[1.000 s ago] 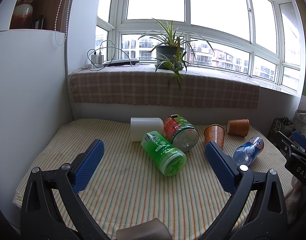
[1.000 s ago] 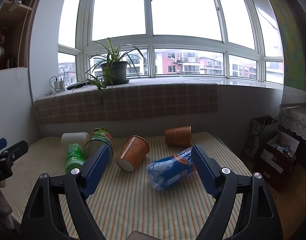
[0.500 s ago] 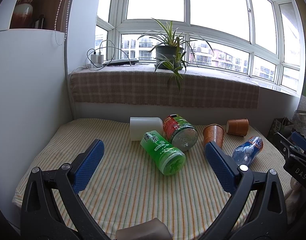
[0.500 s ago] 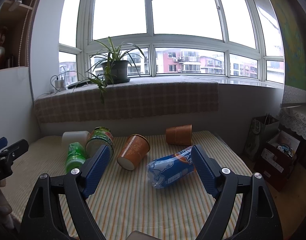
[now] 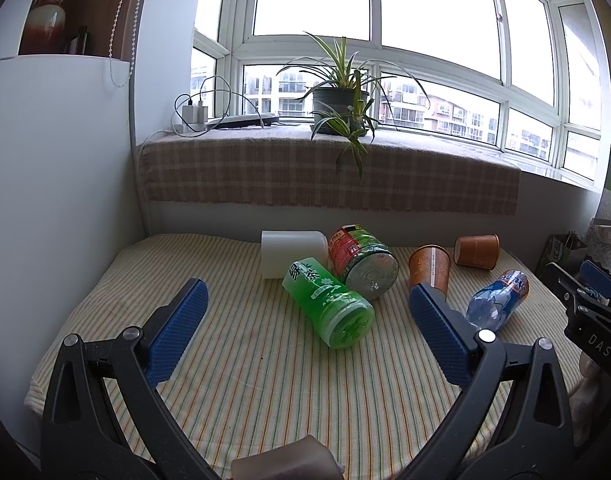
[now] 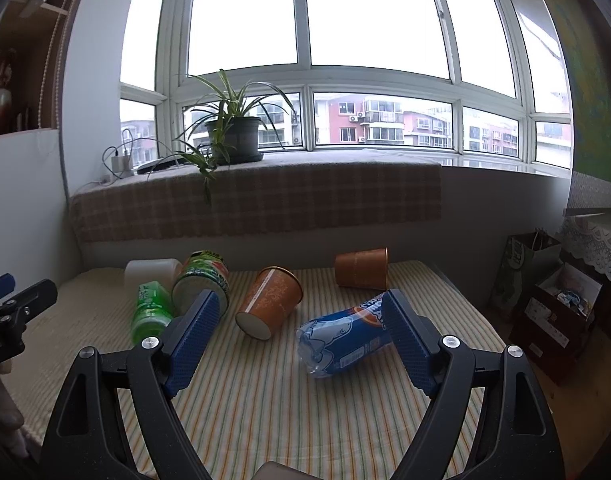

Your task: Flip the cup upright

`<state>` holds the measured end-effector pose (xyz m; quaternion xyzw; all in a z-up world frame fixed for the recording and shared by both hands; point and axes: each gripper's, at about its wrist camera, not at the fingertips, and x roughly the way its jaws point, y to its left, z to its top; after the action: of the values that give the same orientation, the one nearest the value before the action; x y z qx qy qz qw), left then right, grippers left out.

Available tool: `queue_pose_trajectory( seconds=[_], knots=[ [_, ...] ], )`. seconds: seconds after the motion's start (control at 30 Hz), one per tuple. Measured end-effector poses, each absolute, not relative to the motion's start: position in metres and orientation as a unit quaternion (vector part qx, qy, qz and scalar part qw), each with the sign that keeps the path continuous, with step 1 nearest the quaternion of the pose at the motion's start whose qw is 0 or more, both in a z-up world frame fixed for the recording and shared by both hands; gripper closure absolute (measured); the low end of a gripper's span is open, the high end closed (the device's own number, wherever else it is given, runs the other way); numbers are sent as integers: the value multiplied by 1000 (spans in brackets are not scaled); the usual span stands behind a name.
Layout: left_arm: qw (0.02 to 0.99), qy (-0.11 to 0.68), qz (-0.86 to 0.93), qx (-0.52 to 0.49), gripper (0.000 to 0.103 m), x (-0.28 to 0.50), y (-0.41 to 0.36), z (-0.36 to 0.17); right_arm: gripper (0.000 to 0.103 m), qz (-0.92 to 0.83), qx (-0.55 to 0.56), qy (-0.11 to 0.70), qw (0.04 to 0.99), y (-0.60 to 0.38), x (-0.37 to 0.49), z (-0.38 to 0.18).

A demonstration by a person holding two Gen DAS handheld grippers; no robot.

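Several cups lie on their sides on the striped table [image 5: 245, 360]. A green cup [image 5: 329, 304], a red-and-green cup [image 5: 363, 260] and a white cup [image 5: 291, 252] lie ahead of my open, empty left gripper [image 5: 305, 320]. Two orange paper cups [image 6: 271, 300] [image 6: 361, 268] and a blue cup [image 6: 345, 334] lie ahead of my open, empty right gripper [image 6: 301, 326]; the blue cup sits just beyond its right finger. The orange cups [image 5: 429, 266] [image 5: 477, 250] and blue cup [image 5: 497, 300] also show in the left wrist view.
A checked cloth covers the window ledge [image 6: 257, 200] behind the table, with a potted plant [image 6: 233, 136] and chargers [image 5: 195, 114] on it. A white wall [image 5: 57, 180] bounds the left side. Bags and a box [image 6: 553, 304] stand on the floor to the right.
Both grippers have moved slightly back or up; the cups sit a little farther off in both views. No cup has moved.
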<state>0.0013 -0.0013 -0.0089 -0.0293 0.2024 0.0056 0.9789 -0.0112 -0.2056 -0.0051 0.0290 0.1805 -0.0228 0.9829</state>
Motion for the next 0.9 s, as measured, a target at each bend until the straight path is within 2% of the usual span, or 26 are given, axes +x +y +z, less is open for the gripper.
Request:
queue_pose_trajectory(
  seconds=[0.43,0.63,0.9],
  knots=[
    [973,228,14,-31,1,13,13,-18,20,46,-13,198,979,-182,29,-6],
    [964,263,22,-32,1,15,29,-32,20,113,-48,241,963,-160,77,-7],
    [955,289,57,-35,1,12,61,-52,20,256,-181,292,903,-89,134,2]
  ],
)
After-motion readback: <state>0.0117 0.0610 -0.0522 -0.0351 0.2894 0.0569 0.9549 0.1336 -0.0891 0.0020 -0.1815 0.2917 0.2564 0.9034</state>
